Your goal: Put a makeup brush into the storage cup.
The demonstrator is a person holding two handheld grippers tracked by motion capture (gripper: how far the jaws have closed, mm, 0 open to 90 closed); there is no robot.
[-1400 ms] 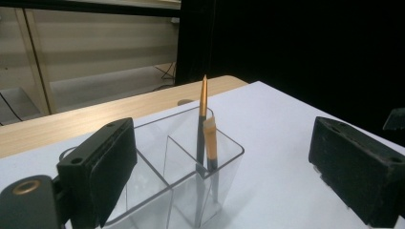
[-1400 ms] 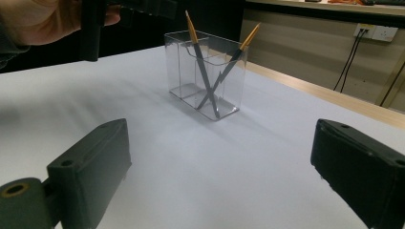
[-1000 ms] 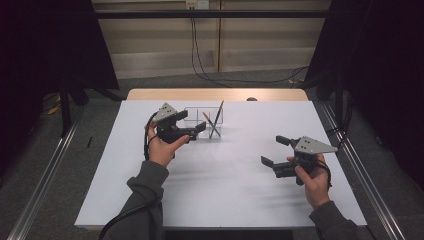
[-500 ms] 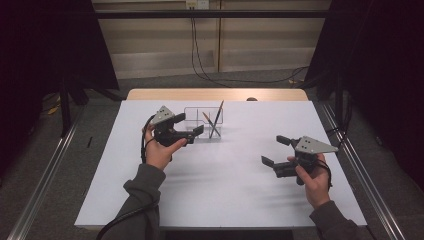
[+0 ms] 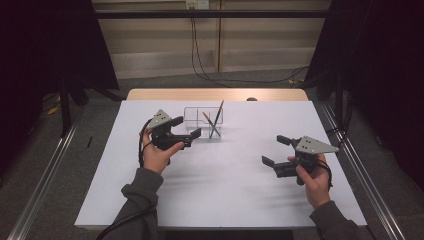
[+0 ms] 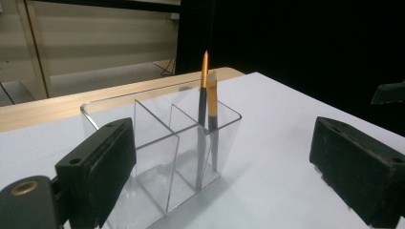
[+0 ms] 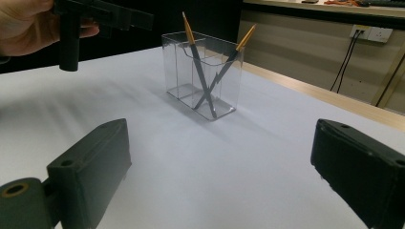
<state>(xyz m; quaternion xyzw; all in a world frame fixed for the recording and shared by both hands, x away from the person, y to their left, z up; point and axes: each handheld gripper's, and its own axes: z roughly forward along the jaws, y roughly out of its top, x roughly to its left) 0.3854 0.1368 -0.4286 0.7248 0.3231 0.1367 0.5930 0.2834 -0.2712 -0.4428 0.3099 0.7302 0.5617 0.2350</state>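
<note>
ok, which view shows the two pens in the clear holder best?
Right gripper view: the two pens cross, both visible full length in the clear holder. Left gripper view is closer, but they overlap. High view shows them small.

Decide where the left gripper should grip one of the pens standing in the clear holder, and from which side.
Probably the gold upper end of a pen, taken from above by the open left gripper. Both pens lean crossed in one end compartment of the clear holder, whose walls shield their lower shafts.

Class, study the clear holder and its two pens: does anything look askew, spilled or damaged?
Nothing stands out. The clear holder stands upright on the table, and both pens lean crossed inside one end compartment. Neither gripper touches it.
</note>
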